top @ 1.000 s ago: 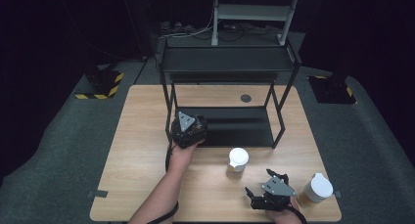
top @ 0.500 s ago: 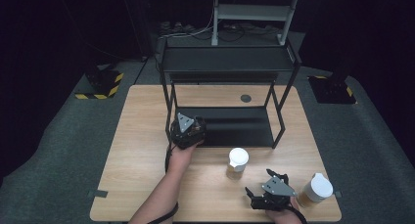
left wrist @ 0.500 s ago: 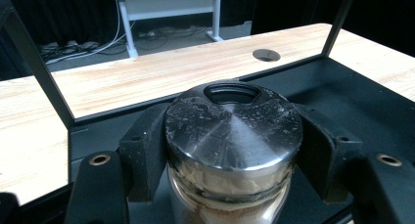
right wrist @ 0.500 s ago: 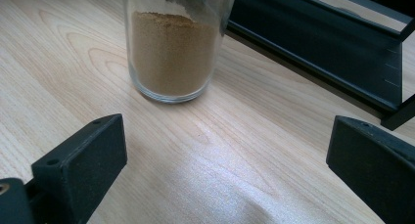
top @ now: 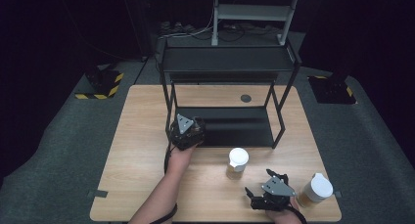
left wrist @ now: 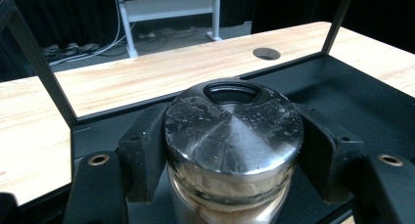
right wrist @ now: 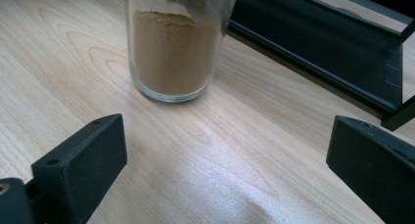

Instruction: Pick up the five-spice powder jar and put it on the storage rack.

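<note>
1. Nearest to us, in front of the black rack (top: 230, 67), the right gripper (top: 266, 194) hovers low over the wooden table (top: 137, 136) with its jaws wide apart and empty.
2. Beyond it a glass jar of brown powder (right wrist: 173, 48) stands upright between that gripper and the rack.
3. A second white-lidded jar (top: 315, 190) stands just beside the right gripper.
4. At the rack's lower shelf (left wrist: 342, 97) we see the left gripper (left wrist: 232, 150) clamped on a metal-lidded jar (left wrist: 232, 131), its long axis vertical and the lid up.
</note>
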A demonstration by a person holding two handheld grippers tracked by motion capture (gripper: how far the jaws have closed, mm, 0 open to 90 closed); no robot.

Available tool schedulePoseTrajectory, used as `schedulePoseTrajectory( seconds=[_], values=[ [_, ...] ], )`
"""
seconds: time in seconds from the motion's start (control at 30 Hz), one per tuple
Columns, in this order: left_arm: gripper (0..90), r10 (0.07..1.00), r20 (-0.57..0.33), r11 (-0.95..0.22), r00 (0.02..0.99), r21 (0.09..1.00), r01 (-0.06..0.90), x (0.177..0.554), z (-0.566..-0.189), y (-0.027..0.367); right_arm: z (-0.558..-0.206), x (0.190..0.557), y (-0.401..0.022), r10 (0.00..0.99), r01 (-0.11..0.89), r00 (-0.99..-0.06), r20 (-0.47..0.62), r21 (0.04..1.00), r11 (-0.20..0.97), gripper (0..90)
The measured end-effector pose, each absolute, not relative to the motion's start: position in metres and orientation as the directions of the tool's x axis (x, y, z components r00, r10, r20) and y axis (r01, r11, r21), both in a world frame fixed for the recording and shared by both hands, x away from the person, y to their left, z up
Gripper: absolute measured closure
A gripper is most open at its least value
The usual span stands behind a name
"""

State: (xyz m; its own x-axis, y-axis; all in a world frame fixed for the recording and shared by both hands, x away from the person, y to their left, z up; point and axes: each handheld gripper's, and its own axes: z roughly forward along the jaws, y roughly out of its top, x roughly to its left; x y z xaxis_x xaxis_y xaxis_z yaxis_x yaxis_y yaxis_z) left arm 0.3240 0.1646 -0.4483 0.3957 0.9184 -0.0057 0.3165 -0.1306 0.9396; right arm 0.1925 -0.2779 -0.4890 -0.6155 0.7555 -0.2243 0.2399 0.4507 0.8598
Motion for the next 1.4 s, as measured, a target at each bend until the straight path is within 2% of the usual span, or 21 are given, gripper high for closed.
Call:
schedulePoseTrajectory(
  seconds=[0.43, 0.67, 1.4],
  values=[
    [33.3, 0.919, -0.003, -0.136, 0.394, 0.937, 0.323, 0.325, -0.447, 0.163, -0.489, 0.192, -0.278, 0.756, 0.241, -0.615, -0.223, 0.861, 0.449, 0.8],
    [27.2, 0.922, 0.005, -0.144, 0.386, 0.932, 0.331, 0.324, -0.448, 0.161, -0.489, 0.192, -0.278, 0.756, 0.24, -0.616, -0.224, 0.86, 0.45, 0.8],
    [21.8, 0.926, 0.0, -0.125, 0.378, 0.944, 0.306, 0.314, -0.441, 0.164, -0.489, 0.193, -0.278, 0.756, 0.241, -0.615, -0.222, 0.86, 0.449, 0.8]
  ],
)
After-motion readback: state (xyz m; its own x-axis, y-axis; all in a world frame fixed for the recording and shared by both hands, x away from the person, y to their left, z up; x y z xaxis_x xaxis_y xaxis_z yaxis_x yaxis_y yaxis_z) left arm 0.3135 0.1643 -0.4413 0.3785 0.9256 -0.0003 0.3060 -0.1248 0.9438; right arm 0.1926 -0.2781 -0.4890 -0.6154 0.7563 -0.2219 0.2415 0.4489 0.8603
